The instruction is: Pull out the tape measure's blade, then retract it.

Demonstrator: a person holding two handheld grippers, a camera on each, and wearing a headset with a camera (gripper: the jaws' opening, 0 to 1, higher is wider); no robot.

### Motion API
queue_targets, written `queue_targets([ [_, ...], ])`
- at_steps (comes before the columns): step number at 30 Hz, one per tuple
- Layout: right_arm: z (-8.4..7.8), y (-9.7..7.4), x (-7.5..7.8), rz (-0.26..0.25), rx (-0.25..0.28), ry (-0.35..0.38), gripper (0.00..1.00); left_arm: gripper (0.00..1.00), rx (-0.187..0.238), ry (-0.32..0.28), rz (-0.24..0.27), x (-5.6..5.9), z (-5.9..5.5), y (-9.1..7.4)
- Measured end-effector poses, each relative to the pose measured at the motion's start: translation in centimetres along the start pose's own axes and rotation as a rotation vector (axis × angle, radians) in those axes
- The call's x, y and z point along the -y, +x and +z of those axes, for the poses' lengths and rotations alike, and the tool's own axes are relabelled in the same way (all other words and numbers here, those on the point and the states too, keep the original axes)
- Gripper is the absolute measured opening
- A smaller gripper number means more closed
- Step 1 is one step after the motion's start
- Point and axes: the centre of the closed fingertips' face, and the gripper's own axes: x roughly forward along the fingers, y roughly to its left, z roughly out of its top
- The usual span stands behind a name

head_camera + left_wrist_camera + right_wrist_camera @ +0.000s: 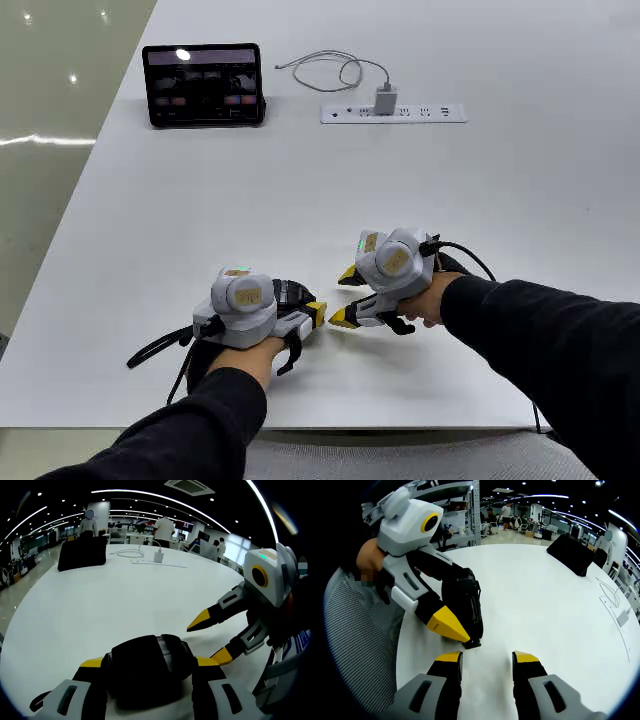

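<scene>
A black tape measure [291,294] sits on the white table [480,200] near its front edge, and my left gripper [303,306] is shut on it. In the left gripper view the case [150,667] fills the gap between the yellow fingertips [93,662]. My right gripper [345,297] is just to the right of it, open, its tips pointing at the case. In the right gripper view its jaws [487,657] stand apart with nothing between them, a short way from the tape measure [464,602] and its blade hook [472,643]. No blade is drawn out.
A dark tablet [203,83] stands at the back left. A white power strip [393,113] with a charger [385,99] and a looped cable [335,67] lies at the back middle. The table's front edge runs just below my hands.
</scene>
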Motion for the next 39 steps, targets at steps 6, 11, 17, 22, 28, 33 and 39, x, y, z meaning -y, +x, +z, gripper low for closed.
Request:
queue_targets([
  [6,-0.4,-1.2,-0.2,-0.016,0.003,0.025,0.42,0.69,-0.011,0.008,-0.019,-0.6,0.7,-0.6],
  [11,-0.4,-2.1,0.2,-0.059,0.027,0.033,0.45,0.77,-0.062,0.027,-0.083,-1.6,0.7,-1.0],
  [17,-1.1,-3.6,0.3,-0.092,0.034,0.066,0.54,0.98,-0.087,0.073,-0.106,-3.4,0.6,-1.5],
  [22,-2.3,-5.5,0.3,-0.112,0.038,0.116,0.58,1.0,-0.073,0.23,-0.207,-3.2,0.5,-2.4],
  [28,-4.3,-8.2,0.6,-0.159,0.064,0.153,0.67,1.0,-0.101,0.371,-0.246,-4.6,-0.9,-4.2],
  [33,-6.1,-10.6,0.4,-0.2,0.086,0.188,0.69,1.0,-0.052,0.31,-0.272,-6.0,-0.4,-5.6],
  [39,-8.4,-13.0,-0.4,-0.229,0.086,0.208,0.74,1.0,-0.035,0.299,-0.268,-7.4,-0.1,-7.5],
])
